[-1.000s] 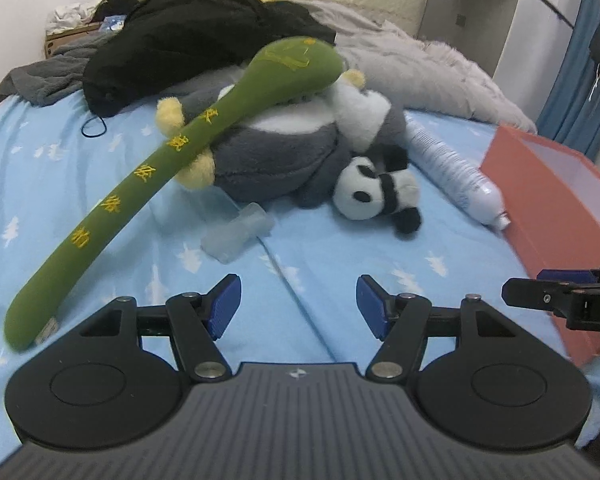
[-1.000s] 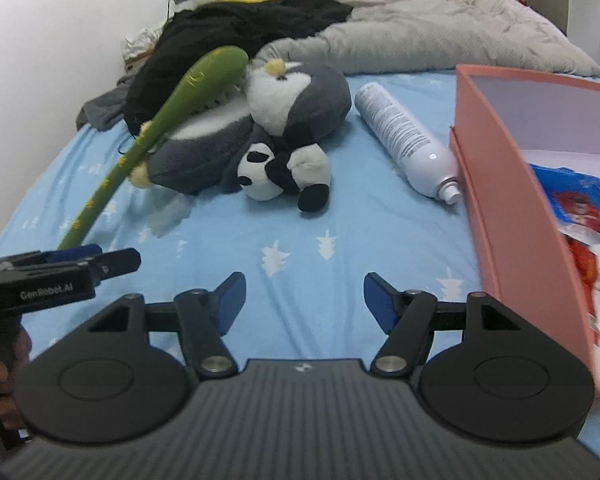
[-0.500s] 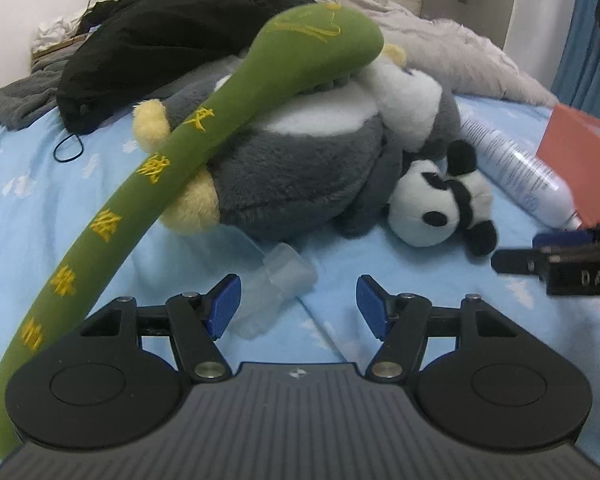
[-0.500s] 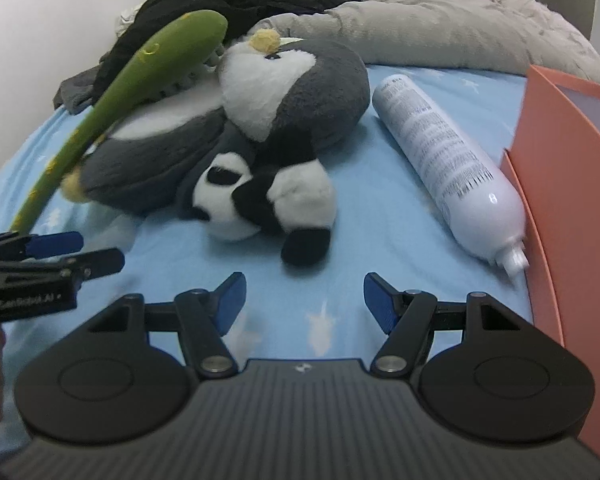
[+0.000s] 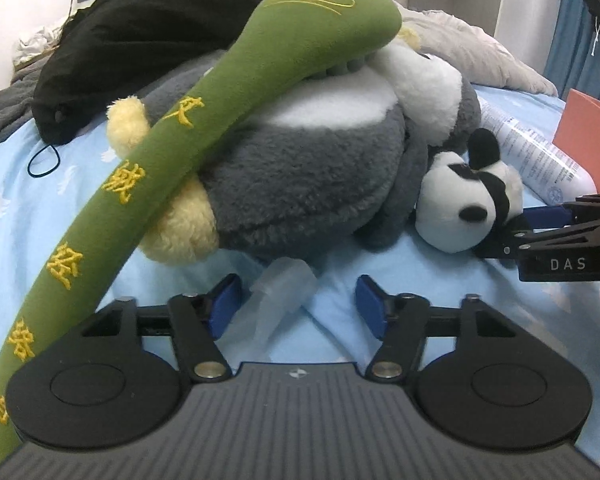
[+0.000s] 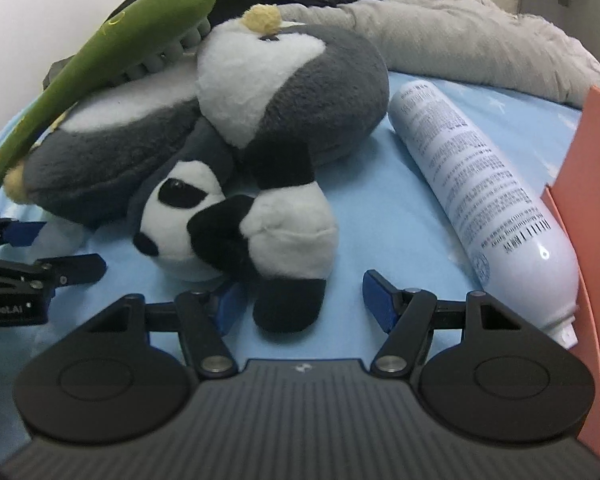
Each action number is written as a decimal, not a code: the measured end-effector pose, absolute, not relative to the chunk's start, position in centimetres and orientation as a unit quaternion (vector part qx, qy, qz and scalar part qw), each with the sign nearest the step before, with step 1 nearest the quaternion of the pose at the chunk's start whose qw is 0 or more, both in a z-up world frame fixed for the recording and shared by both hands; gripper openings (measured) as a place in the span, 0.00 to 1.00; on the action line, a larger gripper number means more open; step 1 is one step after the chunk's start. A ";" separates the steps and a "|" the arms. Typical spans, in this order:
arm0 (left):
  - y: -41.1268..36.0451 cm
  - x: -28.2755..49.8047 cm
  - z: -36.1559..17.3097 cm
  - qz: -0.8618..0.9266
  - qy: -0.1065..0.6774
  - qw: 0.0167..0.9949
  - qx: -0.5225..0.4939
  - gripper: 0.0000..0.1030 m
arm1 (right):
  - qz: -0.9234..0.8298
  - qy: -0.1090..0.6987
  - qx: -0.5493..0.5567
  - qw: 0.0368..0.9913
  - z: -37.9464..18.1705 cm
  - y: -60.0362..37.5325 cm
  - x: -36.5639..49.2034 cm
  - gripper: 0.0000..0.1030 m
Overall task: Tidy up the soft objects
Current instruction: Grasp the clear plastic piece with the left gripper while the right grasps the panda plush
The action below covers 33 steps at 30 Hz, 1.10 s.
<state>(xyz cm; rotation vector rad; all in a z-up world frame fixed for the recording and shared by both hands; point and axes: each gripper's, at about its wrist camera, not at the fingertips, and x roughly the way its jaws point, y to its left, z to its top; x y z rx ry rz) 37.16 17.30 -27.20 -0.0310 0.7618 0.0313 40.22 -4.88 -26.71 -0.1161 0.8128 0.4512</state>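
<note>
A big grey and white plush penguin (image 5: 312,184) lies on the blue bed sheet; it also shows in the right wrist view (image 6: 284,92). A long green plush stick with yellow characters (image 5: 204,120) leans across it. A small panda plush (image 6: 252,232) lies in front of the penguin; its head shows in the left wrist view (image 5: 464,208). My left gripper (image 5: 298,312) is open, with a clear plastic cap (image 5: 280,292) between its jaws. My right gripper (image 6: 300,304) is open around the panda's black foot, and it shows at the panda in the left wrist view (image 5: 540,224).
A white spray bottle (image 6: 488,200) lies right of the plush toys, beside an orange box wall (image 6: 596,240). Black clothes (image 5: 140,40) and a grey blanket (image 6: 460,40) are heaped at the back. My left gripper shows at the left edge of the right wrist view (image 6: 40,248).
Both grippers have moved forward toward the plush pile. The left now has the clear cap between its jaws; the right now has the panda's foot between its jaws.
</note>
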 end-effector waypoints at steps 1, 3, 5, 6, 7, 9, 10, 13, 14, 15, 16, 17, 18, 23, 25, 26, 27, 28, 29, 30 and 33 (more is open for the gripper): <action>17.5 37.1 -27.2 0.018 0.370 0.929 -0.018 0.54 | 0.218 0.389 -0.054 0.894 -26.7 -4.8 40.3 0.65; 17.6 37.0 -27.1 0.020 0.368 0.929 -0.021 0.44 | 0.222 0.386 -0.053 0.894 -26.7 -4.7 40.4 0.61; 17.4 36.8 -26.9 0.019 0.366 0.930 -0.016 0.34 | 0.229 0.384 -0.053 0.893 -26.7 -4.6 40.5 0.55; 17.3 36.7 -26.8 0.018 0.364 0.931 -0.015 0.32 | 0.233 0.385 -0.049 0.892 -26.7 -4.6 40.4 0.45; 17.1 36.7 -26.6 0.019 0.364 0.931 -0.015 0.31 | 0.235 0.386 -0.045 0.891 -26.6 -4.6 40.4 0.40; 17.0 36.4 -26.4 0.020 0.362 0.932 -0.013 0.29 | 0.228 0.384 -0.050 0.893 -26.4 -4.5 40.1 0.32; 17.0 36.2 -26.3 0.021 0.361 0.932 -0.015 0.29 | 0.226 0.383 -0.053 0.894 -26.3 -4.5 40.0 0.31; 17.0 35.4 -25.7 0.026 0.358 0.933 -0.030 0.29 | 0.221 0.386 -0.050 0.894 -26.0 -4.9 39.7 0.29; 16.9 35.1 -25.5 0.026 0.359 0.933 -0.033 0.29 | 0.219 0.387 -0.050 0.894 -25.8 -5.1 39.6 0.28; 16.8 34.8 -25.3 0.026 0.360 0.932 -0.035 0.29 | 0.217 0.388 -0.051 0.894 -25.7 -5.2 39.4 0.28; 16.8 34.4 -25.0 0.026 0.360 0.932 -0.036 0.29 | 0.214 0.389 -0.055 0.894 -25.7 -5.3 39.3 0.28; 16.6 34.1 -24.8 0.028 0.360 0.932 -0.036 0.29 | 0.209 0.391 -0.059 0.894 -25.6 -5.5 39.1 0.28; 16.5 33.8 -24.6 0.028 0.360 0.932 -0.037 0.29 | 0.206 0.394 -0.056 0.894 -25.4 -5.8 38.9 0.27; 15.3 32.5 -23.5 0.031 0.358 0.932 -0.047 0.29 | 0.199 0.400 -0.052 0.893 -24.8 -7.3 36.8 0.27; 14.9 31.9 -23.1 0.029 0.359 0.931 -0.060 0.29 | 0.196 0.400 -0.054 0.894 -24.4 -7.9 35.8 0.27; 14.6 31.5 -22.8 0.025 0.359 0.931 -0.064 0.29 | 0.194 0.401 -0.054 0.893 -24.2 -8.1 35.3 0.27; 14.3 31.1 -22.6 0.024 0.358 0.931 -0.065 0.29 | 0.193 0.403 -0.053 0.893 -23.9 -8.4 34.9 0.27; 14.0 30.8 -22.4 0.024 0.357 0.932 -0.064 0.29 | 0.195 0.402 -0.053 0.893 -23.6 -8.5 34.3 0.27; 13.6 30.4 -22.2 0.023 0.357 0.932 -0.062 0.29 | 0.197 0.400 -0.057 0.893 -23.4 -8.6 33.8 0.27; 13.2 30.1 -22.1 0.023 0.358 0.932 -0.061 0.29 | 0.198 0.398 -0.061 0.893 -23.2 -8.6 33.2 0.27; 12.4 28.8 -21.3 0.023 0.356 0.932 -0.068 0.29 | 0.202 0.398 -0.058 0.893 -22.4 -9.0 31.7 0.27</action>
